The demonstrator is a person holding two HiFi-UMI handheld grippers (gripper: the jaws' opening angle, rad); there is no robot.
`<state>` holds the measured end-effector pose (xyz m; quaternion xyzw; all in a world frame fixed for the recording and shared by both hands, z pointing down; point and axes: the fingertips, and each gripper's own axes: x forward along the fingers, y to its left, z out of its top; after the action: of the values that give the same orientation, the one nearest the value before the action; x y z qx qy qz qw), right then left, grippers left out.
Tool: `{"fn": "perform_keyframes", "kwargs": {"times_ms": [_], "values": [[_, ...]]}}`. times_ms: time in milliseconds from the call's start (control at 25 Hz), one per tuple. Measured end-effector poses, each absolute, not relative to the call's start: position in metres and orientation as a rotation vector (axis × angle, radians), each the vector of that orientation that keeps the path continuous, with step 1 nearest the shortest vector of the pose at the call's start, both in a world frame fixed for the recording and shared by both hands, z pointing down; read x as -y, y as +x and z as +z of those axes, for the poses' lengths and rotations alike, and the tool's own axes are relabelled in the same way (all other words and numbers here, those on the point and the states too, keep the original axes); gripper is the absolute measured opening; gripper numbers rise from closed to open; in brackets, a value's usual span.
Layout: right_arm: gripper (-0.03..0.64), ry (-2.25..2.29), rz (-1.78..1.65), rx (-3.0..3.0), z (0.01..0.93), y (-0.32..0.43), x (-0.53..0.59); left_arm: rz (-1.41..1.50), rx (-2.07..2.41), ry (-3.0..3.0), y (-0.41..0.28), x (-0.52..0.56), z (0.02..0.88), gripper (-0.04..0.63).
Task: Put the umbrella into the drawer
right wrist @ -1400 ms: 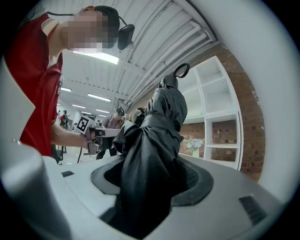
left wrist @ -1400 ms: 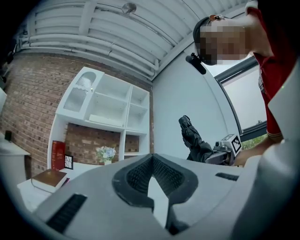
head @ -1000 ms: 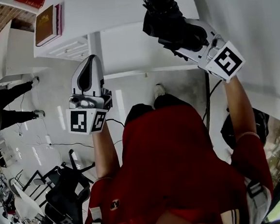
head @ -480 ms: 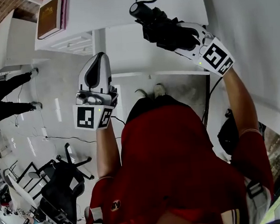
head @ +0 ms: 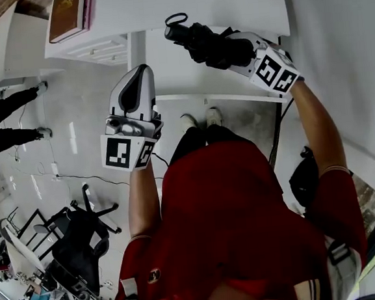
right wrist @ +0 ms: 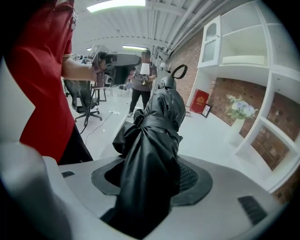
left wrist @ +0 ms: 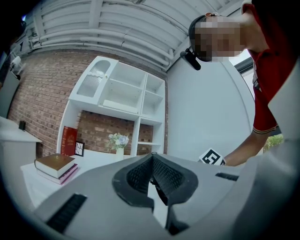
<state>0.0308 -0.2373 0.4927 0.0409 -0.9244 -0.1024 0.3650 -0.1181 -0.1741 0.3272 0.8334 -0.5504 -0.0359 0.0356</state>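
Observation:
In the head view my right gripper [head: 223,50] is shut on a black folded umbrella [head: 205,41] and holds it over the white desk [head: 174,75]. The umbrella's wrist loop [head: 176,18] points away from me. The right gripper view shows the umbrella [right wrist: 154,136] bundled between the pads of the right gripper [right wrist: 151,185] and sticking out well past them. My left gripper [head: 132,87] hangs left of the umbrella, level, with its jaws together and nothing in them. From its own view the left gripper [left wrist: 151,161] looks shut and empty. A white drawer unit [head: 97,54] stands beside the desk.
Stacked books [head: 66,14] lie on the drawer unit's top. Against the brick wall stands a white shelf unit with a flower vase [left wrist: 118,140] and a red book [left wrist: 69,140]. A person [head: 9,122] stands at the left, and office chairs [head: 85,253] stand behind me.
My right gripper has come down and tipped forward with the umbrella, which shifted left in the head view. The left gripper drifted a little toward the desk.

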Motion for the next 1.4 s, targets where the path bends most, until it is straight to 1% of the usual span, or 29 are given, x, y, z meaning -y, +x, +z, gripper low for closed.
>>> {"fn": "perform_keyframes", "kwargs": {"times_ms": [240, 800, 1400], "values": [[0.256, -0.009, -0.269, 2.26, 0.543, 0.018, 0.233, -0.078, 1.688, 2.54, -0.127, 0.174, 0.336, 0.006], [0.252, -0.169, -0.261, 2.044, 0.653, 0.014, 0.227, 0.022, 1.721, 2.484, -0.147, 0.173, 0.353, 0.006], [0.255, -0.222, -0.186, 1.95, 0.7, 0.019, 0.241, 0.065, 1.742, 2.436, -0.164, 0.187, 0.364, 0.006]]}}
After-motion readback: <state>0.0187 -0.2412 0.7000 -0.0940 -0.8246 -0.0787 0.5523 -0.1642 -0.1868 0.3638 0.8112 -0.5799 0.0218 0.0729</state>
